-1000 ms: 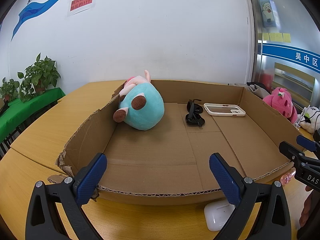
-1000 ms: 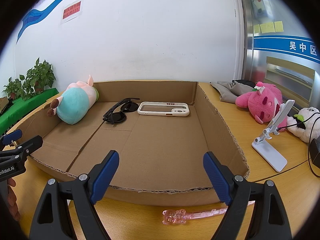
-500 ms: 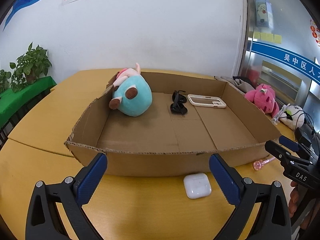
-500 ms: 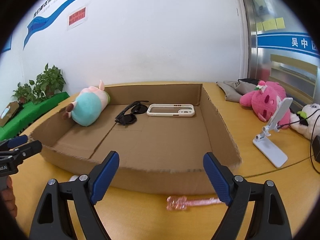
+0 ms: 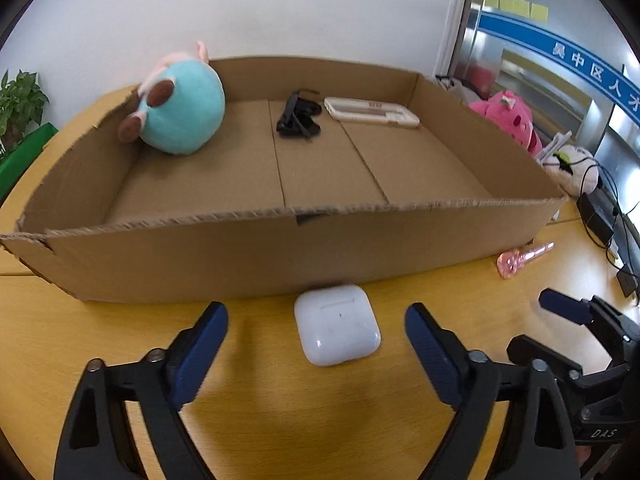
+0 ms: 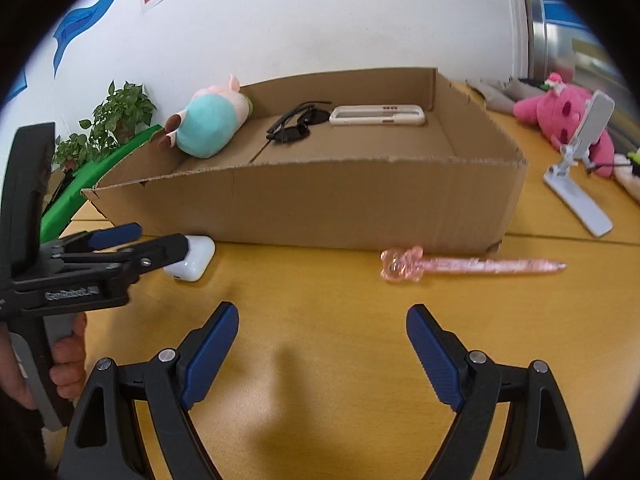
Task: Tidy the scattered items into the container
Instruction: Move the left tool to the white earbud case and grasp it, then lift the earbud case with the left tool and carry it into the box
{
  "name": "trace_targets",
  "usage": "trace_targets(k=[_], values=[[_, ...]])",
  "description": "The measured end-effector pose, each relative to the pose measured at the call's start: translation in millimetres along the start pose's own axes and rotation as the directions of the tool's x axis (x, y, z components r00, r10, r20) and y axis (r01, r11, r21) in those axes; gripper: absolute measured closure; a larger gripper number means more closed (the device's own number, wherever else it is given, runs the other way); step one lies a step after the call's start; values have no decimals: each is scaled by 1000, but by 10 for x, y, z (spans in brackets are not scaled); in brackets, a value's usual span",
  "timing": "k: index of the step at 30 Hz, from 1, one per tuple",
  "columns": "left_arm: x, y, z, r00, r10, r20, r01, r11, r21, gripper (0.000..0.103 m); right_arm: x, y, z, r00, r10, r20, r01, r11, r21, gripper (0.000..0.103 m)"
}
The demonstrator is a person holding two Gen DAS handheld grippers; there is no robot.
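Observation:
A shallow cardboard box (image 5: 280, 256) (image 6: 360, 208) holds a teal plush toy (image 5: 180, 116) (image 6: 210, 124), black sunglasses (image 5: 298, 118) (image 6: 294, 126) and a white phone case (image 5: 372, 112) (image 6: 378, 115). A white earbud case (image 5: 336, 330) (image 6: 190, 260) lies on the table just before the box. My left gripper (image 5: 316, 330) (image 6: 160, 240) is open, low over the table, its fingers on either side of the earbud case. A pink pen (image 6: 468, 267) (image 5: 524, 258) lies before the box at the right. My right gripper (image 6: 322, 332) (image 5: 560, 308) is open and empty, short of the pen.
The wooden table (image 6: 320, 360) carries a white phone stand (image 6: 580, 176), a pink plush (image 6: 560, 114) (image 5: 508, 116), a white plush (image 5: 572, 164) and black cables (image 5: 608, 216) at the right. Green plants (image 6: 116, 120) stand at the far left.
Both grippers have drawn back from over the box and dropped toward the table. The earbud case now lies between my left fingers and the pen lies closer before my right gripper.

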State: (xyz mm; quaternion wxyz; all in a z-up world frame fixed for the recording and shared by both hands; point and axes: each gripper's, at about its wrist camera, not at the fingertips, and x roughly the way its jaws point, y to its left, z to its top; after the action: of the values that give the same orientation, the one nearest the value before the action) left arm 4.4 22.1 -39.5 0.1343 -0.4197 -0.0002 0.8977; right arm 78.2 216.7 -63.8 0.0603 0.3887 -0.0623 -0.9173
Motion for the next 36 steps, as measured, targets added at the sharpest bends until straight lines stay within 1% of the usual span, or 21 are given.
trace_targets(k=[2,4,6,7,8,10,13,17,18,20,23,25,28,30,31,33,34,36], values=[[71,-5,-28,999,-7,-38,7,1000,0,32,14,-14,-14,1000,-7,-13,7,1000,-1,17],[68,-22,-46,999,4,-37,-3,1000,9,35,36,-34,-22,1000,-4,-29,4,1000,4,17],[58,-9,-44,999,-13,-37,13,1000,12,42,67,-55,-32,999,9,-49,-8,1000,16,17],[49,-4,-45,999,-22,-37,22,1000,16,51,85,-61,-38,998,15,-59,-13,1000,19,17],[45,4,-49,999,-27,-38,27,999,22,54,102,-62,-44,997,17,-70,-15,1000,18,17],[23,5,-73,998,-41,-41,43,998,42,54,115,-34,-40,996,25,-82,-25,1000,2,17],[-34,10,-139,995,-84,-47,88,992,87,54,130,3,-9,990,87,-110,-88,996,-4,17],[-149,17,-279,990,-127,-54,134,980,144,54,105,43,12,978,167,-125,-168,986,4,18],[-177,17,-308,989,-135,-58,143,977,157,54,99,58,29,972,193,-131,-194,981,7,18],[-226,8,-360,986,-153,-66,163,969,185,54,92,125,69,954,260,-149,-263,965,1,18],[-270,4,-408,982,-174,-72,185,960,208,54,100,295,133,928,327,-180,-340,939,-50,19],[-297,0,-436,981,-181,-73,193,958,213,54,162,404,168,908,357,-218,-382,921,-83,19],[-319,-33,-461,978,-194,-80,207,949,237,54,313,540,179,877,379,-294,-427,896,-118,23],[-337,-61,-476,976,-203,-82,217,944,249,54,380,602,192,865,383,-325,-443,887,-133,32],[-344,-80,-483,974,-211,-84,226,940,257,54,401,641,186,859,380,-342,-448,882,-147,42],[-350,-106,-493,974,-211,-81,225,938,264,54,409,713,171,841,395,-369,-478,863,-167,47],[-352,-117,-492,976,-203,-79,217,938,269,54,411,747,174,830,401,-387,-493,852,-176,55],[-364,-124,-498,977,-200,-76,214,938,272,54,412,769,193,823,392,-411,-498,847,-189,57]])
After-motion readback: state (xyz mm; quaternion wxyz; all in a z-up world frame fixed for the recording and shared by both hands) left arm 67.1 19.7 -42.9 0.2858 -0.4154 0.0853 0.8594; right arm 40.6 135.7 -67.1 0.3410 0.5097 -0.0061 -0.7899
